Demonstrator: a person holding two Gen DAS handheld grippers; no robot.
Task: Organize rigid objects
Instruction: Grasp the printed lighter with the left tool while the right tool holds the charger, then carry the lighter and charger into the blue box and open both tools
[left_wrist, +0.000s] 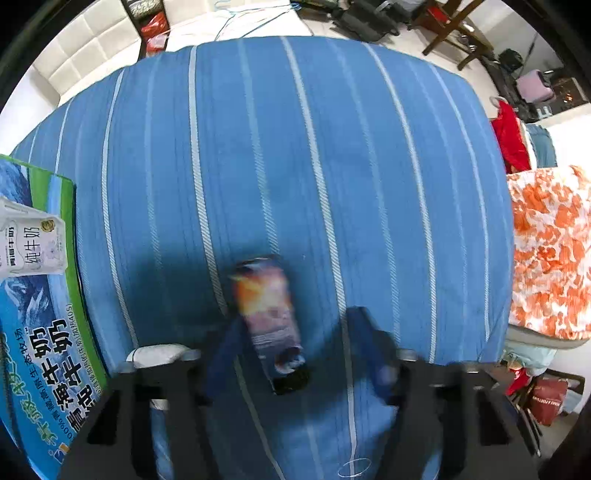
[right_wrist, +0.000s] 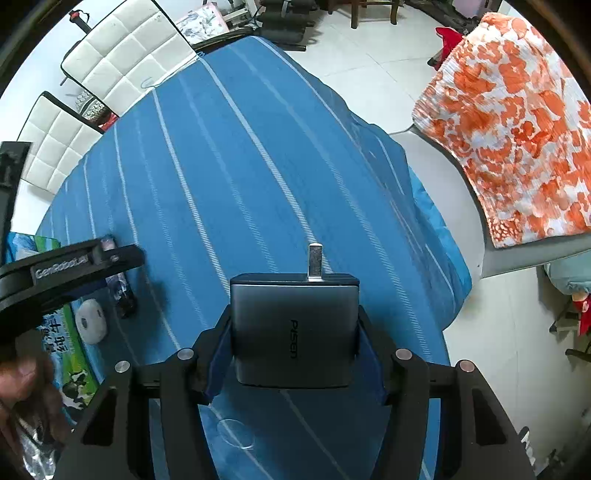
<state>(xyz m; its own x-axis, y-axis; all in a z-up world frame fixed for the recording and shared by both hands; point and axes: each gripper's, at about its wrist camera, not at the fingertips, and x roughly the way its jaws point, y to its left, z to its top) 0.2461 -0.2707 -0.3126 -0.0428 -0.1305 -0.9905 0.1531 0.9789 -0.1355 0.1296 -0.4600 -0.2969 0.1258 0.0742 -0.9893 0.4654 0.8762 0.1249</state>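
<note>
Left wrist: we hold the left gripper open over the small can, lying between its fingers, long axis running forward.
Right wrist: right gripper clamps our charger, prong forward.

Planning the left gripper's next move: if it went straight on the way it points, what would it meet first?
Probably the small printed box lying on the blue striped cloth, already between the open fingers of the left gripper. The image is blurred, so depth is uncertain.
</note>
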